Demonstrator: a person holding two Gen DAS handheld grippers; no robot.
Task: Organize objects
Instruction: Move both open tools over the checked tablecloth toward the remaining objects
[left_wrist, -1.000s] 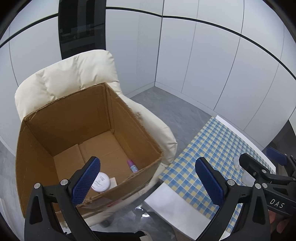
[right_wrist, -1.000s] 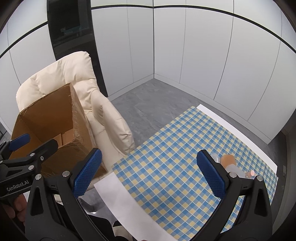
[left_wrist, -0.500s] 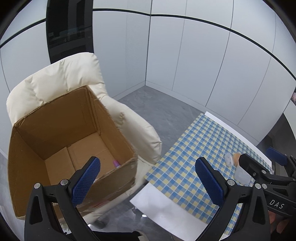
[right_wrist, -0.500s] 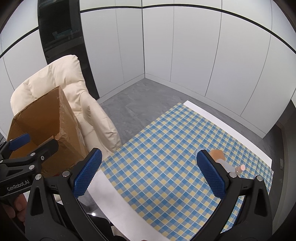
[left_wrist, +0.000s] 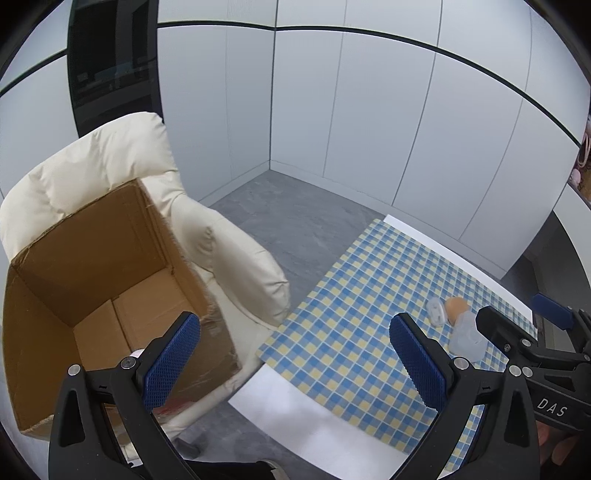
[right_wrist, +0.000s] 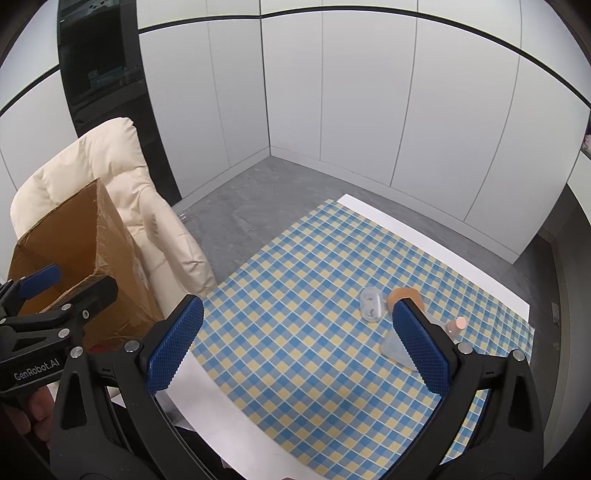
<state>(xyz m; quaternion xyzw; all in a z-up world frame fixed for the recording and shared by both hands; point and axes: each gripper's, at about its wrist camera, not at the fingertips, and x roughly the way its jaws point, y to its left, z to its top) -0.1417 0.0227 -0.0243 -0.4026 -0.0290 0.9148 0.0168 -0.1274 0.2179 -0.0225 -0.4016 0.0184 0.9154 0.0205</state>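
Note:
An open cardboard box (left_wrist: 92, 258) (right_wrist: 74, 243) sits on a cream armchair (left_wrist: 236, 258) left of the table. On the blue-and-yellow checked cloth (right_wrist: 295, 332) lie a small clear case (right_wrist: 371, 304) (left_wrist: 436, 312), an orange-capped item (right_wrist: 404, 295) (left_wrist: 456, 306), a pale translucent piece (right_wrist: 395, 349) (left_wrist: 465, 336) and a small pink-capped bottle (right_wrist: 458, 325). My left gripper (left_wrist: 295, 362) is open, hanging between box and table with nothing in it. My right gripper (right_wrist: 299, 347) is open above the cloth, its right finger partly hiding the small items.
White wall panels close off the room, with a dark tall panel (left_wrist: 110, 74) behind the armchair. Grey floor (left_wrist: 295, 221) lies between chair and table. The white table (right_wrist: 221, 424) shows past the cloth at its near and far edges.
Both grippers have swung right, away from the box and toward the table. The box's inside has slid out of the left view, and the small items on the cloth have come closer.

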